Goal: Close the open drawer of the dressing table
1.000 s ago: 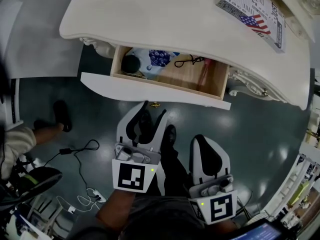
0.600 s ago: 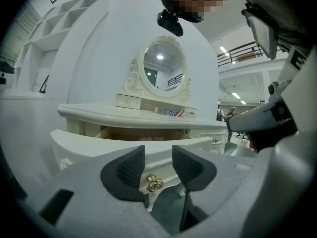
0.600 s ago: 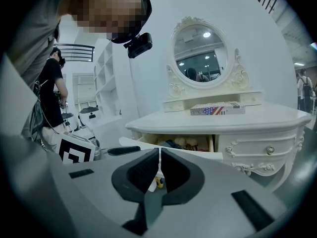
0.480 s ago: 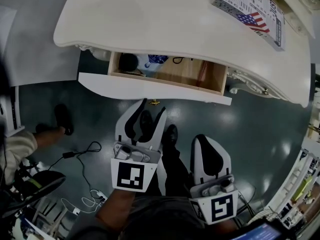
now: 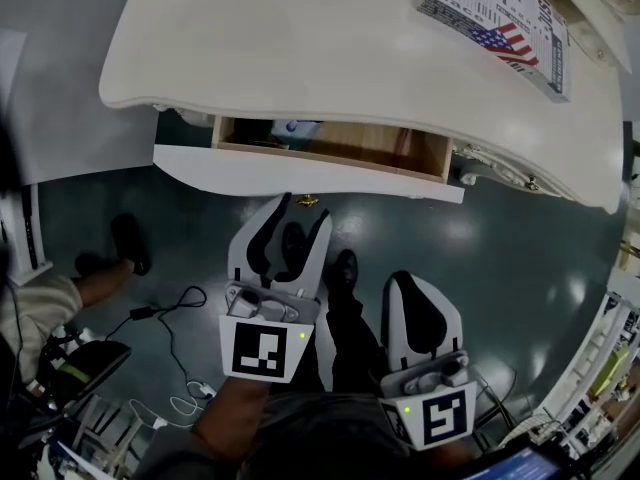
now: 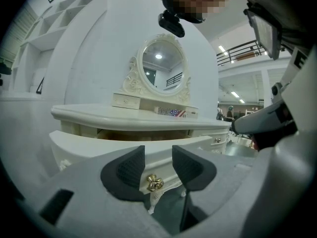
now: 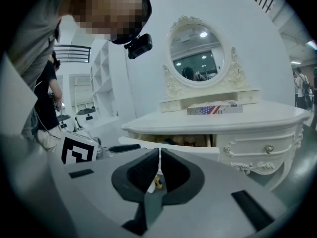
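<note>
The white dressing table [image 5: 330, 58] has its wooden drawer [image 5: 330, 146] partly open, with only a narrow strip of the inside showing. My left gripper [image 5: 304, 210] is open, its fingertips right at the white drawer front [image 5: 220, 168]. The brass knob [image 5: 307, 201] sits between the jaws, untouched by the pads. In the left gripper view the knob [image 6: 154, 182] hangs just below the gap of the left gripper [image 6: 157, 157]. My right gripper [image 5: 400, 276] is shut on nothing, held back over the floor. The right gripper [image 7: 159, 153] points at the drawer front [image 7: 193, 151].
A flag-printed box [image 5: 495, 28] lies on the table top, and an oval mirror [image 6: 163, 66] stands at its back. Cables [image 5: 150, 313] and another person's shoe [image 5: 128, 243] are on the dark floor to the left. A second knobbed drawer [image 7: 267, 148] is at the table's right.
The drawer has slid further in under the table top, hiding most of its contents. My left gripper has moved forward with the drawer front. The right gripper has stayed put.
</note>
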